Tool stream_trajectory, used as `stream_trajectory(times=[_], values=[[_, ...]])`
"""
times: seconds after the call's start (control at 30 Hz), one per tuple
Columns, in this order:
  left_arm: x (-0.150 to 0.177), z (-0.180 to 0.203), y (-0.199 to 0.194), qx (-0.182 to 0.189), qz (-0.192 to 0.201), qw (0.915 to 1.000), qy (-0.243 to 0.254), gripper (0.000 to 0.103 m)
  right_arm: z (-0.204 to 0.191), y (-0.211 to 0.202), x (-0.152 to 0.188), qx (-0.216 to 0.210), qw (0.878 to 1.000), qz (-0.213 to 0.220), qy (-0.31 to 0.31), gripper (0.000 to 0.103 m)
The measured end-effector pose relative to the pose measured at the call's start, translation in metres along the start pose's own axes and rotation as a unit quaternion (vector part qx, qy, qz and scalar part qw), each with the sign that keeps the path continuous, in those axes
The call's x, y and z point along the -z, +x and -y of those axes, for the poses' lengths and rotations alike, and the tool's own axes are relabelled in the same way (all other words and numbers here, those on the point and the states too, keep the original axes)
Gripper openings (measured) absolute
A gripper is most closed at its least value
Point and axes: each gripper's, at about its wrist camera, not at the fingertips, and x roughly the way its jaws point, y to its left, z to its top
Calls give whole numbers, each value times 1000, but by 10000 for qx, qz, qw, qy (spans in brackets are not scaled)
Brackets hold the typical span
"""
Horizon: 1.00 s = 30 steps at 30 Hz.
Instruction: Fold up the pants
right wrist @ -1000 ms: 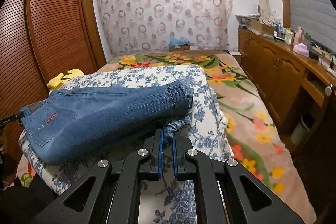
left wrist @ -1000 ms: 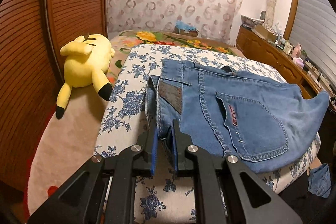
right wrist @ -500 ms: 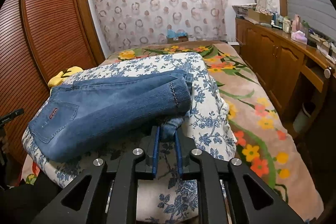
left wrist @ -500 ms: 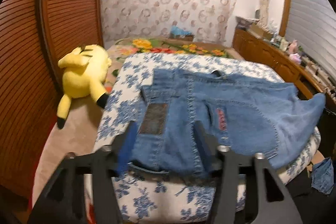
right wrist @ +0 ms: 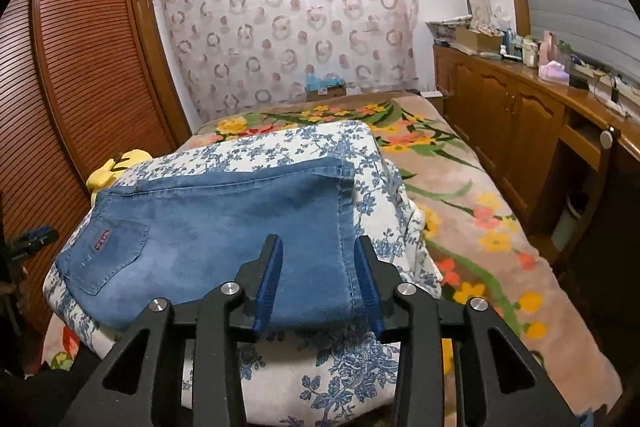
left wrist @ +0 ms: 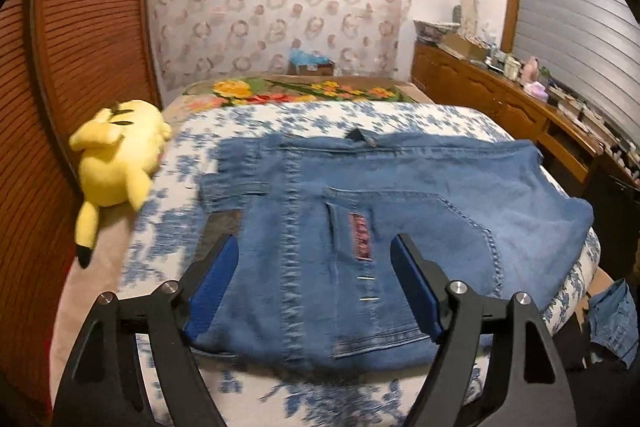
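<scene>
On the white quilt with blue flower print [left wrist: 420, 119], folded blue denim pants [left wrist: 400, 203] are laid flat, the back pocket with its red tab [left wrist: 362, 237] facing up. The pants are seen from the waistband end in the left wrist view and from the hem end [right wrist: 346, 199] in the right wrist view. The left gripper [left wrist: 316, 279] is held over the near edge of the pants, its jaws opening and standing wide; the denim shows between the blue pads but is not pinched. The right gripper [right wrist: 318, 275] is held over the hem corner, its jaws opening, the cloth between them unpressed. A yellow plush toy [left wrist: 116, 163] lies beside the quilt, by the brown slatted wardrobe [left wrist: 84, 39]
</scene>
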Motion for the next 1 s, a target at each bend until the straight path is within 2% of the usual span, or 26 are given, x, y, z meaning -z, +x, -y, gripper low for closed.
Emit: stream_trajectory(times=[0.27, 0.5, 0.63, 0.67, 0.73, 1.0], values=[[7, 22, 26, 196, -348, 9991, 129, 79, 6, 16, 3, 58, 9994, -310, 141, 41], [16, 30, 50, 179, -726, 9971, 142, 79, 13, 25, -1, 43, 9982, -549, 254, 41], [19, 32, 54, 147, -722, 9972, 161, 79, 14, 25, -2, 4, 9980, -573, 264, 43], [19, 33, 55, 137, -721, 9972, 162, 79, 15, 25, -2, -5, 9980, -567, 284, 48], [20, 33, 56, 119, -718, 9972, 163, 80, 17, 27, -2, -6, 9978, -583, 323, 51], [22, 38, 58, 45, -692, 9974, 209, 86, 23, 34, 3, 22, 9958, -811, 421, 51]])
